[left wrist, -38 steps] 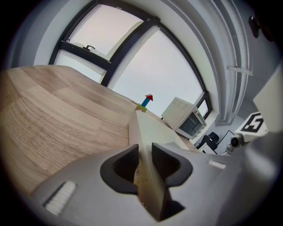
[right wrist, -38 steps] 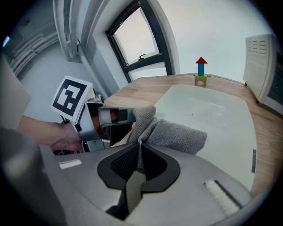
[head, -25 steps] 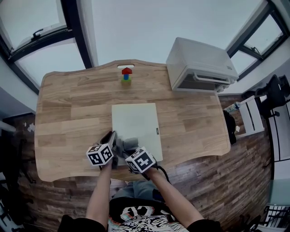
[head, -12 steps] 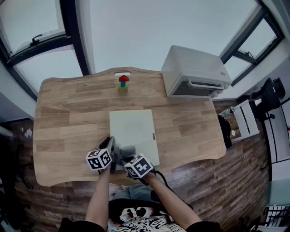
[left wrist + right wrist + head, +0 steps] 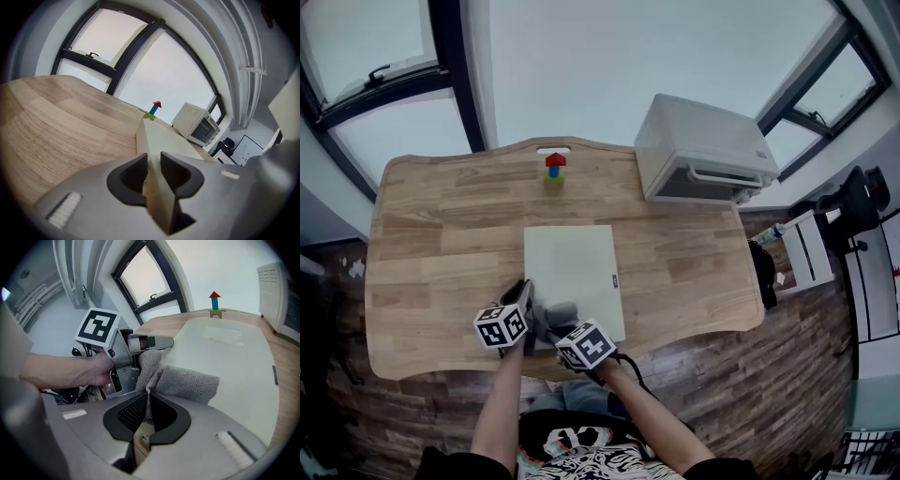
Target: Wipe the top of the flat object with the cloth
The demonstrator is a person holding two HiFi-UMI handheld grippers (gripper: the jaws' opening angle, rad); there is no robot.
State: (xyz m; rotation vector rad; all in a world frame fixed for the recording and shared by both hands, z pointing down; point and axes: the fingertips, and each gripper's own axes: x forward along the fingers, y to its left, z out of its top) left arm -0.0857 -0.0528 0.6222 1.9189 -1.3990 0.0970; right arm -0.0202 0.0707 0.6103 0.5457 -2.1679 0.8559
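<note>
Wooden table (image 5: 431, 234) under tall windows carries a white toaster oven (image 5: 703, 150) at the far right and a small tower of coloured blocks (image 5: 554, 169) at the far edge. Both forearms reach in from the near side and meet at the near-left corner of the cream board (image 5: 572, 267), which lies flat mid-table. The left gripper (image 5: 152, 169) points slightly downward, its jaws clamped on the board's near edge. Just beside it, the right gripper (image 5: 147, 411) tilts down more steeply, its jaws pinching a fold of the grey cloth (image 5: 187, 383), which rests bunched on the board's near-left corner.
</note>
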